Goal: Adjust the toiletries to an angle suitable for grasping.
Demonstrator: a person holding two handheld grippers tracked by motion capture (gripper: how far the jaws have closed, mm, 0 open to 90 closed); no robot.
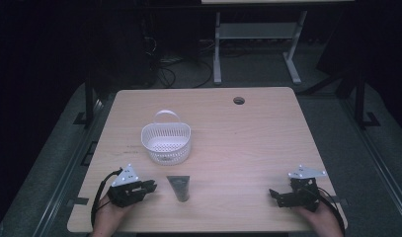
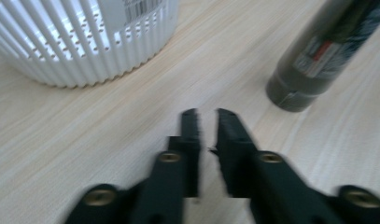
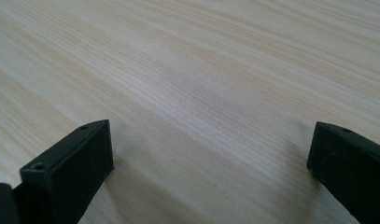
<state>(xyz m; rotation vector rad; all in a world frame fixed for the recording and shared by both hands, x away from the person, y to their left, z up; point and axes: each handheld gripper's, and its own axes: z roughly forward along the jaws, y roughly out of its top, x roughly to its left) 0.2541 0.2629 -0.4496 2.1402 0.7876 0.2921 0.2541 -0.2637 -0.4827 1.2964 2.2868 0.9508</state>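
Nearest, my left gripper (image 2: pixel 207 122), jaws nearly closed and empty, sits just left of the dark grey plastic tube (image 1: pixel 179 187), lengthwise toward the white slatted plastic basket (image 1: pixel 166 142); my right gripper (image 1: pixel 275 196), spread wide, lies well apart.

Light wood-grain table (image 1: pixel 248 148) with rounded corners and a round cable hole (image 1: pixel 239 100) near the far edge. Left of centre, a white slotted basket (image 1: pixel 166 142) with a loop handle. Nearer, just beside it, a dark grey tube (image 1: pixel 179 187) lying flat.
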